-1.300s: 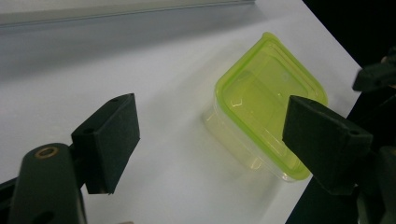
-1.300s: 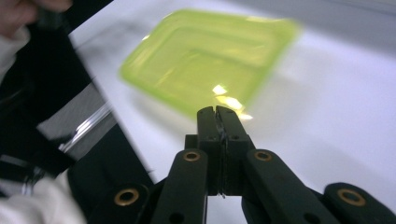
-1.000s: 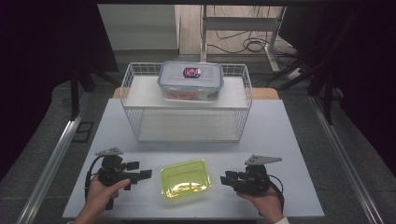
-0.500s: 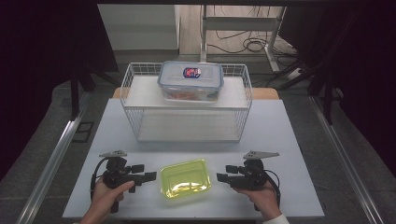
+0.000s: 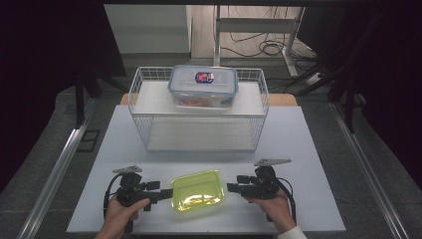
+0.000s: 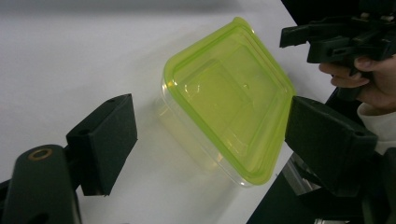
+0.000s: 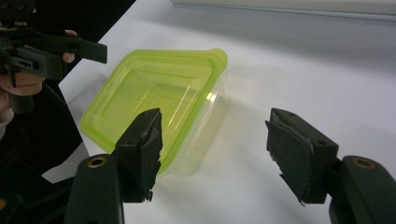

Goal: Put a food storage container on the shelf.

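Left hand-held gripper [image 5: 166, 191] jaws apart, right hand-held gripper [image 5: 233, 185] jaws just opening, facing each other

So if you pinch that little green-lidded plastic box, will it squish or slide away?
The clear plastic box with the lime-green lid looks thin-walled and empty, so probably light and a bit bendy. On the smooth white table it may well slide if nudged from one side.
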Action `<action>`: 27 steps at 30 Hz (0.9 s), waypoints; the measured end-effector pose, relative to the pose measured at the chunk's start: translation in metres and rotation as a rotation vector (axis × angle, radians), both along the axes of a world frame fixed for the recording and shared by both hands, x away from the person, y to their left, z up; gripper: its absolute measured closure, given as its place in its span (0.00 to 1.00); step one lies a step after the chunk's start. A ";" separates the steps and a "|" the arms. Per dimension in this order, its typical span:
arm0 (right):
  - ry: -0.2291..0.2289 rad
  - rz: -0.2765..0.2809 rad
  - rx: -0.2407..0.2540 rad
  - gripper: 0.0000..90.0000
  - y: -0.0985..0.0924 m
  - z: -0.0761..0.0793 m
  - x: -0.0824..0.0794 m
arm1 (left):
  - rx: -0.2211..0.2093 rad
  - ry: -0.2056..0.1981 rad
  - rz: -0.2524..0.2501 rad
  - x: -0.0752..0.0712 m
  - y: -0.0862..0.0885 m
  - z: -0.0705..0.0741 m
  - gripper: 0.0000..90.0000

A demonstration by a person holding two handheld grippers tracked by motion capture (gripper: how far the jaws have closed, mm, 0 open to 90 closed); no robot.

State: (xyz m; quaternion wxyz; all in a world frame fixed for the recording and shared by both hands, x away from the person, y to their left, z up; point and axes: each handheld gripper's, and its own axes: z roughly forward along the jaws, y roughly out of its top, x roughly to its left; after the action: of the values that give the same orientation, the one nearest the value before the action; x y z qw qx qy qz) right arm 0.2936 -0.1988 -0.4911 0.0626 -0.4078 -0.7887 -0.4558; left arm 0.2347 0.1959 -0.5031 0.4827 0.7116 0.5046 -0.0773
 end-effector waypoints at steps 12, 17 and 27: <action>0.048 0.019 0.014 0.43 0.009 -0.006 0.008 | -0.020 0.022 0.015 -0.004 -0.006 -0.007 0.20; 0.073 0.022 0.021 0.44 0.012 -0.009 0.010 | -0.033 0.047 0.015 -0.002 -0.008 -0.013 0.22; 0.122 0.040 0.029 0.53 0.025 -0.018 0.018 | -0.074 0.113 0.024 -0.001 -0.014 -0.024 0.33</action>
State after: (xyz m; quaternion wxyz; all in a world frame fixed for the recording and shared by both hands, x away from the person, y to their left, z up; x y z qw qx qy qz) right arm 0.3116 -0.1742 -0.5094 0.1254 -0.4179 -0.7848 -0.4401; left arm 0.2341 0.1821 -0.5272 0.4804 0.6816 0.5363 -0.1303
